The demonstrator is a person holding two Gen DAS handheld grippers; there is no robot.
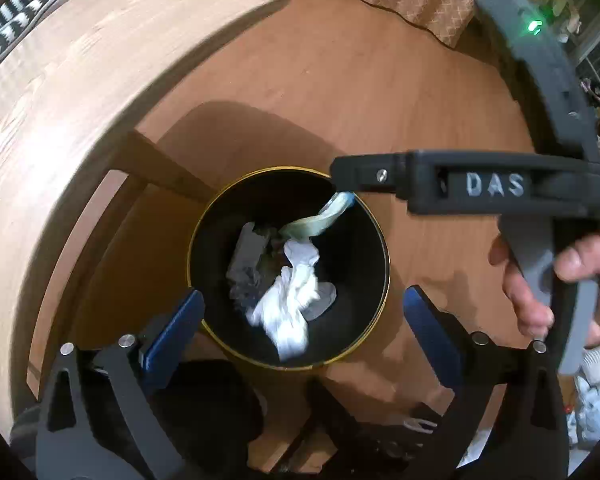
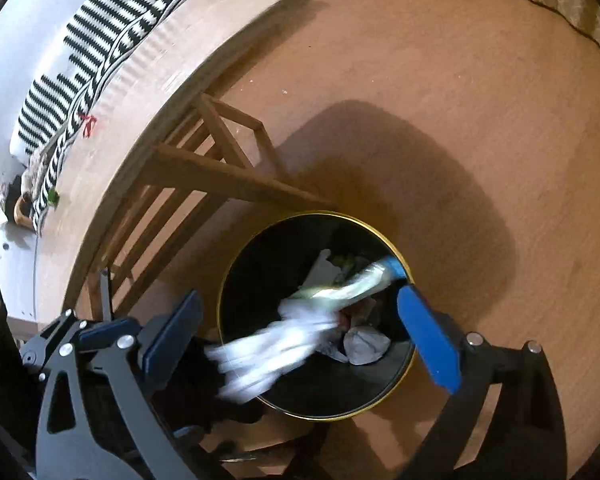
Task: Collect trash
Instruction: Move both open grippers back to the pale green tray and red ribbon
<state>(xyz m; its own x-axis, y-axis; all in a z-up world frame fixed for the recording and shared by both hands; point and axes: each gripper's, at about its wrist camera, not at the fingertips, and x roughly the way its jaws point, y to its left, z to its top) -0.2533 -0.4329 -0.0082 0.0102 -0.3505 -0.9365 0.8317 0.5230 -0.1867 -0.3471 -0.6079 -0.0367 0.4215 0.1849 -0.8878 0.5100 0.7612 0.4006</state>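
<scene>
The left gripper (image 1: 304,324) is hanging wide open and empty over the bin (image 1: 374,240), beside the worktop (image 1: 80,100). The right gripper (image 2: 300,336) is also spread wide, with a pale wrapper (image 2: 352,286) and white tissue (image 2: 268,352) blurring between its fingers, seemingly dropping; whether anything is touching a pad I cannot tell. To finish well, keep the fingers apart above the rim until both pieces are falling clear inside. Count: one bin, two grippers, roughly four scraps.

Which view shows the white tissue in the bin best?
The left wrist view: the white tissue lies sharp and whole inside the black bin. In the right wrist view it is a motion-blurred streak across the bin's rim.
</scene>
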